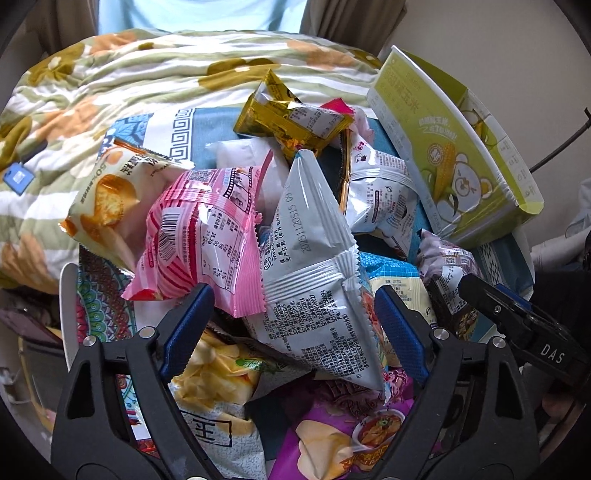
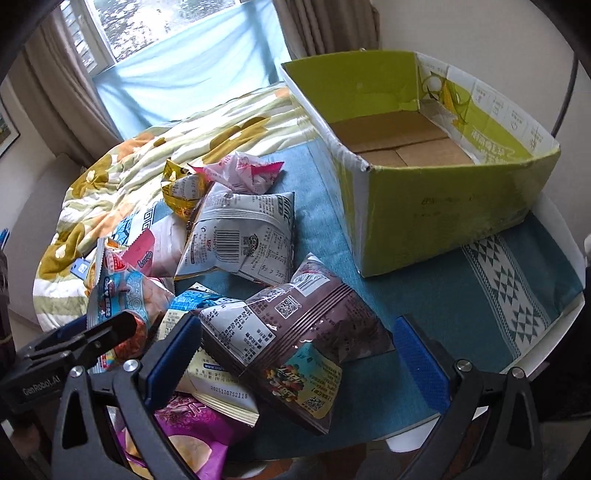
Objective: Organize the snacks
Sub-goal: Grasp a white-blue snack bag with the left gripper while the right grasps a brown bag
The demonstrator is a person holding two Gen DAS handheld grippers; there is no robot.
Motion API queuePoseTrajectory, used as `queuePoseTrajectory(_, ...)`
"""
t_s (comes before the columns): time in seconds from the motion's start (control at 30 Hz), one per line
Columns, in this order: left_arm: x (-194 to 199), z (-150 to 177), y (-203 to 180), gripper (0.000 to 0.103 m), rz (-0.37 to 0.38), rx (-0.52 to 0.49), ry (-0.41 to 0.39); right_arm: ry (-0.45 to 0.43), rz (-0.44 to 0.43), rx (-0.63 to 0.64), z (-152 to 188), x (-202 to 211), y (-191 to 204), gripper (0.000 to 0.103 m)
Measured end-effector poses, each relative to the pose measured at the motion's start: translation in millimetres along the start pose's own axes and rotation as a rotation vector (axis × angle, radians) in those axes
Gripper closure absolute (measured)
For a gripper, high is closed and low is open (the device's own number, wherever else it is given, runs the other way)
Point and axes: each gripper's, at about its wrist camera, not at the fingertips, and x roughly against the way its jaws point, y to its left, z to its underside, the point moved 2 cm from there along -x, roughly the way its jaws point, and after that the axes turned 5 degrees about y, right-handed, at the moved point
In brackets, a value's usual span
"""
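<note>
A heap of snack bags lies on the blue cloth (image 2: 325, 229). My left gripper (image 1: 295, 321) is open, its fingers on either side of a silver-grey bag (image 1: 314, 266), with a pink striped bag (image 1: 195, 236) just beyond the left finger. My right gripper (image 2: 295, 350) is open over a dark brown bag (image 2: 299, 332); I cannot tell if it touches. An empty green cardboard box (image 2: 436, 206) stands at the right, also seen in the left wrist view (image 1: 447, 147). The right gripper (image 1: 517, 321) shows at the right of the left view.
A gold bag (image 1: 288, 118), a white-orange chip bag (image 1: 107, 195) and a purple chip bag (image 1: 343, 435) lie in the pile. A floral quilt (image 1: 147, 74) lies behind. The table's white edge (image 2: 561, 317) runs at the right. A window (image 2: 159, 26) is behind.
</note>
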Motion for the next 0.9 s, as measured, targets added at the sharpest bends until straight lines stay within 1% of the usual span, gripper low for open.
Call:
queuePoseTrajectory(0.2,-1,1,1,0.022,0.01,0.006,0.006,0.066,0.003,-0.125,-2,-17,-8,0.0)
queuePoseTrajectory(0.4,-1,2,3,0.03,0.022,0.0,0.004,0.104,-0.094,-0.257,-6,-31,-17,0.0)
queuePoseTrajectory(0.53,2,3,3,0.034,0.029,0.001,-0.004,0.118,-0.126,-0.309,-7,-39,-21,0.0)
queuePoseTrajectory(0.63,8,4,4,0.041,0.031,-0.002,-0.018,0.117,-0.147,-0.326,-6,-40,-22,0.0)
queuePoseTrajectory(0.73,14,6,5,0.048,0.027,-0.007,-0.034,0.105,-0.17,-0.317,-6,-38,-21,0.011)
queuePoseTrajectory(0.8,19,7,7,0.058,0.027,-0.007,-0.045,0.099,-0.181,-0.313,-5,-36,-19,0.022)
queuePoseTrajectory(0.83,21,8,8,0.06,0.023,-0.008,-0.053,0.098,-0.184,-0.309,-5,-35,-18,0.025)
queuePoseTrajectory(0.9,26,8,9,0.065,0.019,-0.01,-0.065,0.088,-0.189,-0.301,-7,-34,-20,0.036)
